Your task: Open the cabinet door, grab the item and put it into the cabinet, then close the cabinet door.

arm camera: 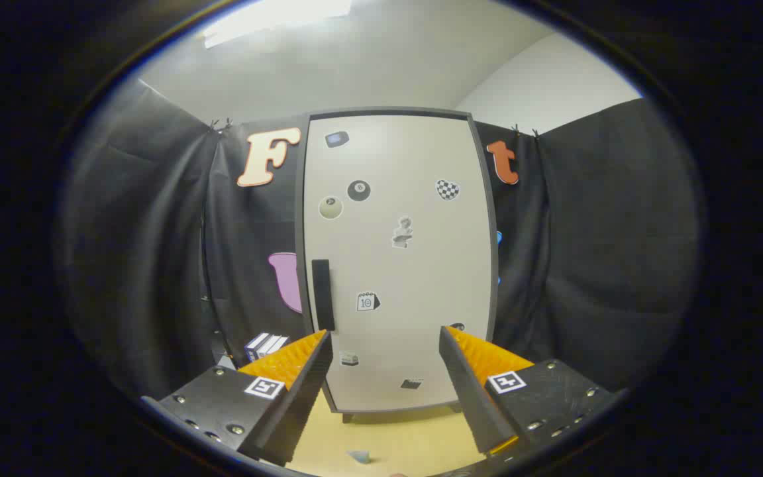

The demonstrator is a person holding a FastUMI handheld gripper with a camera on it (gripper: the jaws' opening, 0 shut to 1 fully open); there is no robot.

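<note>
White cabinet door is closed; we hold the jaws wide open, empty, facing its handle.

Table: pale yellow-wood top. Cabinet stands on it on short dark feet, door shut, beyond the gripper fingers, which are spread apart with nothing between them. Small box with white stripes sits on the table just left of the cabinet. Small grey-blue object lies on the surface between the fingers; can't tell what it is.
</note>
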